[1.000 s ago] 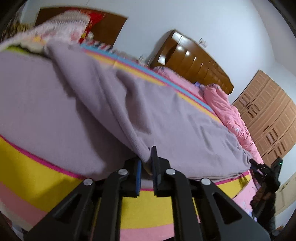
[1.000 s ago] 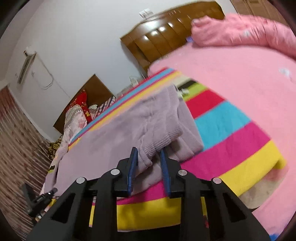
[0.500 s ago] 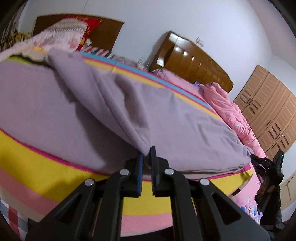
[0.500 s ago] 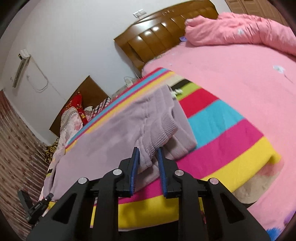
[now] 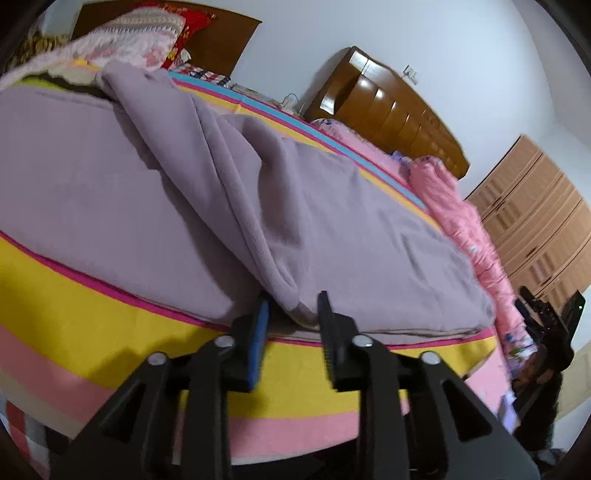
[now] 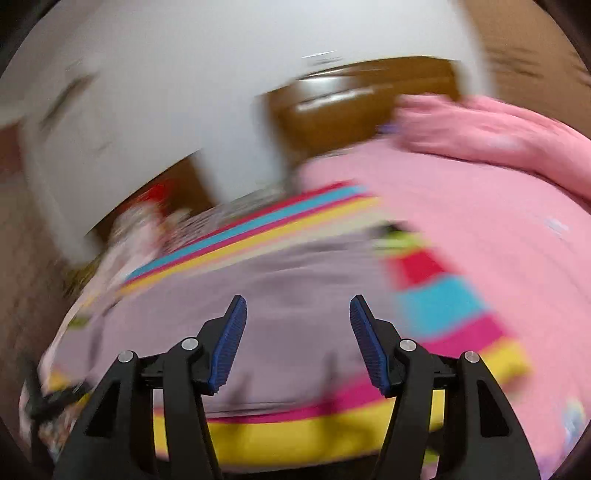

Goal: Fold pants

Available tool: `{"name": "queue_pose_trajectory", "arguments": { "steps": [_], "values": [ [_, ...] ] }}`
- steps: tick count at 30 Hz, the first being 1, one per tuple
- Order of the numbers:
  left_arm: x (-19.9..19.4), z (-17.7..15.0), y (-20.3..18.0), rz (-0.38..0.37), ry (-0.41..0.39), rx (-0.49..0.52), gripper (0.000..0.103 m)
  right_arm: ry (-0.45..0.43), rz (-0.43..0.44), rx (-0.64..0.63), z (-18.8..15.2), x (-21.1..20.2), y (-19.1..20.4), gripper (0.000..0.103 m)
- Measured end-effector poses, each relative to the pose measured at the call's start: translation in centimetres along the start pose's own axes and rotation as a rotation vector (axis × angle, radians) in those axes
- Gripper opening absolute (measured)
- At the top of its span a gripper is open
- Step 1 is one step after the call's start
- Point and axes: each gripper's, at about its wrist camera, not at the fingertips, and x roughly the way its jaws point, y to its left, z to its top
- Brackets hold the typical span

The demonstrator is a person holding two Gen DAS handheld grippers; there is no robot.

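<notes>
Lilac pants lie spread on the striped blanket, one leg folded over the other. My left gripper is at the near edge and its jaws are opening. The folded hem lies loose between the pads, which do not press on it. In the blurred right wrist view my right gripper hangs over the pants. Its jaws are opening too, wide apart, with nothing between them. It also shows at the far right of the left wrist view.
A wooden headboard stands against the white wall. A pink quilt is bunched along the bed's right side, with wardrobes behind it. Pillows are piled at the back left. Pink sheet lies to the pants' right.
Both grippers have let go of the pants fabric they were pinching. The right gripper has lifted and swung off the waistband, which now lies on the bed; the left stays put.
</notes>
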Motion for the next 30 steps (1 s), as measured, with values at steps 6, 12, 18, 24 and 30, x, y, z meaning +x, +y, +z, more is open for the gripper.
{"name": "queue_pose_trajectory", "arguments": {
  "steps": [6, 12, 18, 24, 30],
  "values": [
    [-4.0, 3.4, 1.5, 0.075, -0.130, -0.087, 0.082, 0.254, 0.224, -0.415, -3.0, 7.9, 15.2, 0.059],
    [-3.5, 13.5, 2.9, 0.258, -0.161, -0.094, 0.088, 0.399, 0.165, -0.662, -8.4, 13.2, 21.2, 0.060],
    [5.2, 23.2, 4.1, 0.456, -0.021, -0.081, 0.090, 0.412, 0.208, -0.580, -8.2, 13.5, 19.2, 0.060],
    [14.0, 24.9, 6.2, 0.675, 0.251, -0.012, 0.080, 0.397, 0.214, -0.580, -8.6, 12.8, 19.9, 0.062],
    [10.3, 24.8, 6.3, 0.652, 0.148, 0.077, 0.006, 0.395, 0.234, -0.575, -8.2, 12.8, 19.8, 0.062]
  ]
}}
